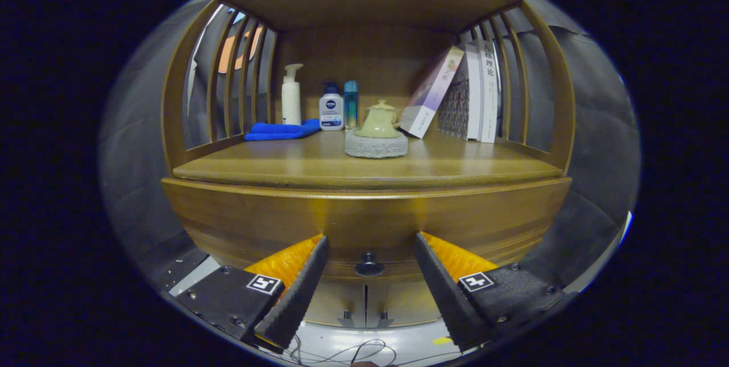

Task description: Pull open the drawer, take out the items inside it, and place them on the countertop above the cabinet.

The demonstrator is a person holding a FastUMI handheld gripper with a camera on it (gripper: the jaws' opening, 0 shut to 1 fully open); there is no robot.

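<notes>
Gripper (369,244) is spread wide open with nothing held, and the drawer (364,224) is shut, its knob (369,266) sitting right between the fingers at 12 o'clock. A teapot (378,121) is on the countertop (319,164) above.

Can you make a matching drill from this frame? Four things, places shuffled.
1. dark round drawer knob
2. folded blue cloth
3. pale green ceramic teapot
4. leaning white-spined book

A. on the grey round mat
B. between the open gripper fingers, untouched
C. beside the white pump bottle
D. propped on upright books by the slats

Pairs: 1-B, 2-C, 3-A, 4-D
</notes>
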